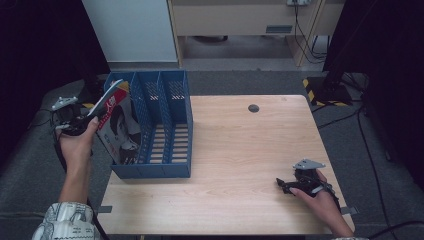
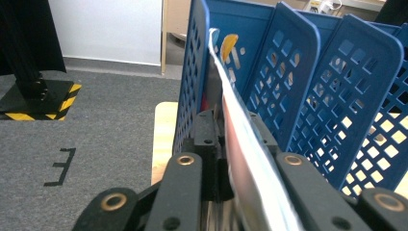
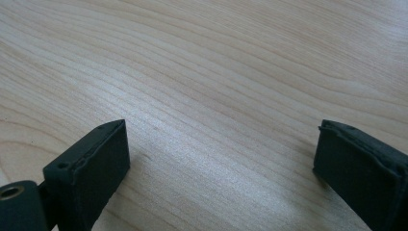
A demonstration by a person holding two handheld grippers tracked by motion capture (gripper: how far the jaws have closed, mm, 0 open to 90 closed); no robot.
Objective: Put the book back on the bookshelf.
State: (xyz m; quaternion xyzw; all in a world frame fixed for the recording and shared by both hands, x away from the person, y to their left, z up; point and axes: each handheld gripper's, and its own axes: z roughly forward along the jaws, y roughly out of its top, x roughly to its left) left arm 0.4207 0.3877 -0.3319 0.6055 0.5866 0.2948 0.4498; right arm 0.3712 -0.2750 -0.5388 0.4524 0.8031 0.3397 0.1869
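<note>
Left gripper (image 1: 89, 119) at mid-left of the high view pinches a magazine (image 1: 116, 125) by its upper edge, jaws closed on it, the magazine tilted in the leftmost slot of the blue file rack (image 1: 165, 170). Step looks like seating or pulling the magazine; next move needs it kept parallel to the dividers. Right gripper (image 1: 286, 185) rests lower right on the table (image 1: 240, 150), jaws spread, empty.

Magazine (image 1: 116, 127) lower edge hidden behind blue file rack (image 1: 165, 170) wall; cover print too small to read.
</note>
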